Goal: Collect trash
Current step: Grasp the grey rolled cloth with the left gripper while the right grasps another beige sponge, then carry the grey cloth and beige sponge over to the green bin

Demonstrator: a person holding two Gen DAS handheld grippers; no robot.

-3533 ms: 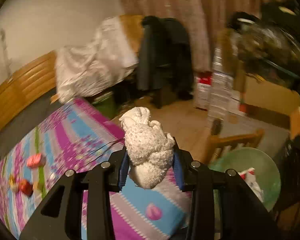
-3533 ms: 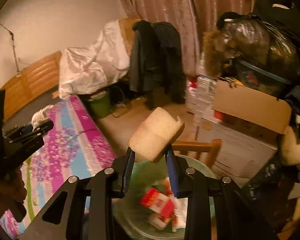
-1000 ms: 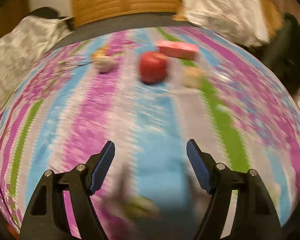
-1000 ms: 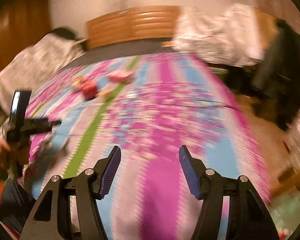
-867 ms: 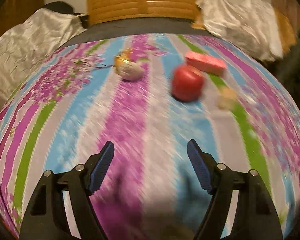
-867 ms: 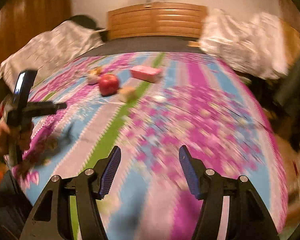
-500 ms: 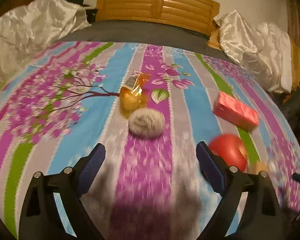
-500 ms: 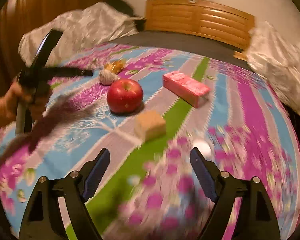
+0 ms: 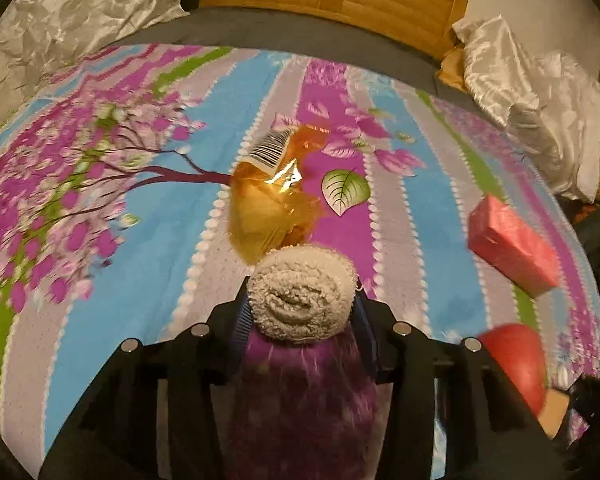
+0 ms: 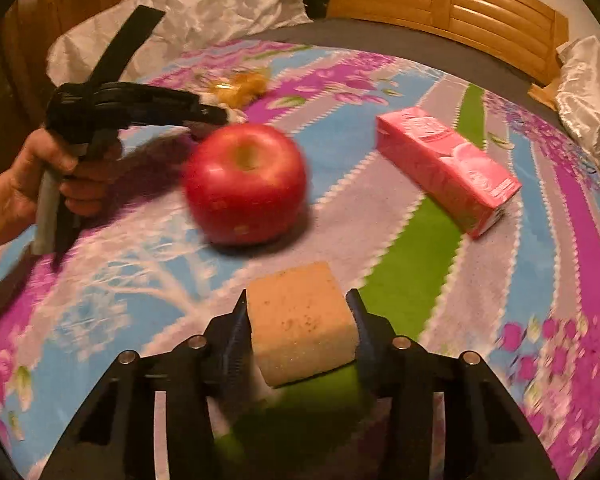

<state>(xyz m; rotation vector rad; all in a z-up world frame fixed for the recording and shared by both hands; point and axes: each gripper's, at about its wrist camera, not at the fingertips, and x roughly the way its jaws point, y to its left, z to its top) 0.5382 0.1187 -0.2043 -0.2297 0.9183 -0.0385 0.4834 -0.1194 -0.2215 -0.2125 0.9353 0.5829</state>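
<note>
Right wrist view: striped floral bedspread (image 10: 420,280), wooden headboard (image 10: 460,4).

The apple (image 10: 246,182) is motion-blurred in the right wrist view; in the left wrist view the claw's arm hides its lower part. The bedspread (image 9: 160,240) print smears near the bed's edges.

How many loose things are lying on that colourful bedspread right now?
5: a rolled towel between the left fingers, an orange wrapper just beyond it, a sponge block between the right fingers, a red apple, a pink carton. More may lie outside view.
</note>
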